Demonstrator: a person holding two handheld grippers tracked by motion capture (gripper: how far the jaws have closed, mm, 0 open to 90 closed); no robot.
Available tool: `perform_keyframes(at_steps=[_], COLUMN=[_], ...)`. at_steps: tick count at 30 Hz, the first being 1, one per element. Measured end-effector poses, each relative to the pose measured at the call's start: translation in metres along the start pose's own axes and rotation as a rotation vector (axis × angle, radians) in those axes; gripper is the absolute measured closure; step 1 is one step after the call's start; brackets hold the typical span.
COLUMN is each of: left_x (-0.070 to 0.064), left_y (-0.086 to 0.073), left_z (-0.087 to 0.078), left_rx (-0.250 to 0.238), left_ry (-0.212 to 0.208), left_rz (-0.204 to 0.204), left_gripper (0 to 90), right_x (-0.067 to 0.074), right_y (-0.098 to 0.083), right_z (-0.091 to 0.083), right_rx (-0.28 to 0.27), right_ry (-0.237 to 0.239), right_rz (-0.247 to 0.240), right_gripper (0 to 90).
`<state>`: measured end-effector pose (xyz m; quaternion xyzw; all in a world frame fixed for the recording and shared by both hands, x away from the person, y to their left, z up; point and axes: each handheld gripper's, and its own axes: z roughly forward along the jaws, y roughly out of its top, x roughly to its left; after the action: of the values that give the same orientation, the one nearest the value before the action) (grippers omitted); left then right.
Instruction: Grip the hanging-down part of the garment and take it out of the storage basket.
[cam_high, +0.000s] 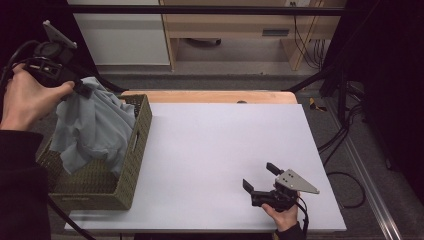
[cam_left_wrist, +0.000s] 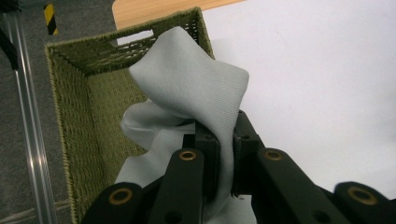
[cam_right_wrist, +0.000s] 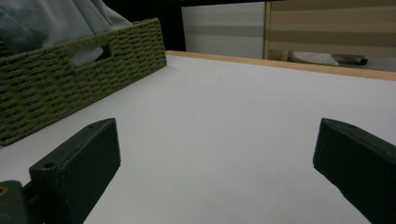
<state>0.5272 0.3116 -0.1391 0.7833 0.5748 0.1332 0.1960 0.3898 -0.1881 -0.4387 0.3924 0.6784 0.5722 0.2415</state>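
- The white table top (cam_high: 220, 165) takes up most of the high view; a strip of pale wood shows along its far edge, and the surface around the right gripper is bare.
- A green woven basket (cam_high: 131, 165) stands at the table's left edge, its long side running away from the person, with a cut-out handle slot in its near-side wall. The right gripper view shows that basket (cam_right_wrist: 56, 88) off to its left.
- A pale grey-blue cloth (cam_high: 92, 127) hangs from the left gripper down into the basket, its lower folds bunched against the basket's inner wall. Its upper part is lifted clear above the rim. In the left gripper view the cloth (cam_left_wrist: 187, 88) rises in a peaked fold over the basket's open interior (cam_left_wrist: 93, 126).
- The left gripper (cam_high: 82, 90) is held high over the basket's far left corner by the person's left hand (cam_high: 27, 97). Its jaws are clamped on a fold of the cloth, which runs pinched between the two black pads (cam_left_wrist: 208, 144).
- The right gripper (cam_high: 260, 177) rests low on the table near the front right corner, held by the right hand (cam_high: 285, 215). Its jaws stand wide apart with nothing between them, well apart from basket and cloth.
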Motion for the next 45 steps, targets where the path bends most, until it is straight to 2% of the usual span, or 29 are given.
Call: perform_keyframes(at_steps=[4, 5, 6, 7, 8, 9, 10, 11, 12, 13, 14, 17, 18, 20, 21, 22, 24, 25, 29, 37, 38, 45], left_x=[0.000, 0.000, 0.000, 0.000, 0.000, 0.000, 0.000, 0.000, 0.000, 0.001, 0.001, 0.003, 0.004, 0.004, 0.004, 0.004, 0.004, 0.004, 0.003, 0.001, 0.001, 0.001], left_y=[0.002, 0.002, 0.003, 0.003, 0.003, 0.003, 0.003, 0.003, 0.003, 0.003, 0.003, 0.002, 0.002, 0.002, 0.002, 0.002, 0.003, 0.003, 0.004, 0.006, 0.007, 0.008], left_z=[-0.004, -0.005, -0.005, -0.005, -0.005, -0.005, -0.005, -0.005, -0.005, -0.005, -0.005, -0.005, -0.004, -0.004, -0.003, -0.002, -0.002, -0.002, -0.001, -0.001, -0.001, 0.000], left_rx=[0.000, 0.000, 0.002, 0.002, 0.005, 0.005, 0.009, 0.009, 0.010, 0.011, 0.015, 0.018, 0.021, 0.022, 0.025, 0.027, 0.030, 0.031, 0.028, 0.034, 0.035, 0.037], left_ry=[0.004, 0.004, 0.007, 0.007, 0.004, 0.004, 0.004, 0.004, 0.003, 0.004, 0.004, 0.005, 0.006, 0.008, 0.009, 0.012, 0.014, 0.015, 0.011, 0.014, 0.012, 0.010], left_rz=[0.001, -0.001, -0.004, -0.004, -0.003, -0.003, -0.006, -0.006, -0.006, -0.007, -0.006, -0.010, -0.012, -0.013, -0.012, -0.011, -0.010, -0.009, -0.010, -0.002, 0.001, 0.001], left_gripper=[83.8, 83.8, 83.8, 83.8, 83.9, 83.8, 83.8, 83.8, 83.8, 83.8, 83.8, 83.8, 83.8, 83.9, 83.9, 83.8, 83.8, 83.8, 83.8, 83.8, 83.9, 83.8], right_x=[0.013, 0.013, 0.019, 0.019, 0.027, 0.027, 0.035, 0.035, 0.044, 0.044, 0.054, 0.065, 0.074, 0.081, 0.081, 0.090, 0.092, 0.101, 0.111, 0.128, 0.134, 0.153], right_y=[0.011, 0.011, 0.017, 0.017, 0.025, 0.025, 0.032, 0.032, 0.039, 0.039, 0.045, 0.051, 0.056, 0.060, 0.060, 0.064, 0.065, 0.069, 0.074, 0.081, 0.082, 0.085], right_z=[0.017, 0.017, 0.025, 0.025, 0.034, 0.034, 0.042, 0.042, 0.052, 0.052, 0.063, 0.075, 0.087, 0.099, 0.099, 0.110, 0.114, 0.126, 0.143, 0.168, 0.176, 0.198], right_rx=[-0.001, -0.001, -0.001, -0.001, -0.007, -0.007, -0.013, -0.013, -0.018, -0.018, -0.020, -0.019, -0.011, -0.012, -0.012, -0.010, -0.006, -0.002, -0.007, -0.004, -0.007, 0.004], right_ry=[0.066, 0.066, 0.094, 0.094, 0.126, 0.126, 0.156, 0.156, 0.183, 0.183, 0.212, 0.234, 0.266, 0.328, 0.328, 0.345, 0.347, 0.353, 0.376, 0.411, 0.419, 0.442], right_rz=[-0.017, -0.017, -0.030, -0.030, -0.034, -0.034, -0.028, -0.028, -0.035, -0.035, -0.042, -0.051, -0.051, -0.022, -0.022, -0.019, -0.032, -0.037, -0.037, -0.048, -0.057, -0.046], right_gripper=[0.9, 0.9, 0.9, 0.9, 1.1, 1.1, 1.2, 1.2, 1.4, 1.4, 1.6, 1.8, 2.5, 3.1, 3.1, 3.2, 3.2, 3.3, 4.3, 4.6, 4.8, 5.7])
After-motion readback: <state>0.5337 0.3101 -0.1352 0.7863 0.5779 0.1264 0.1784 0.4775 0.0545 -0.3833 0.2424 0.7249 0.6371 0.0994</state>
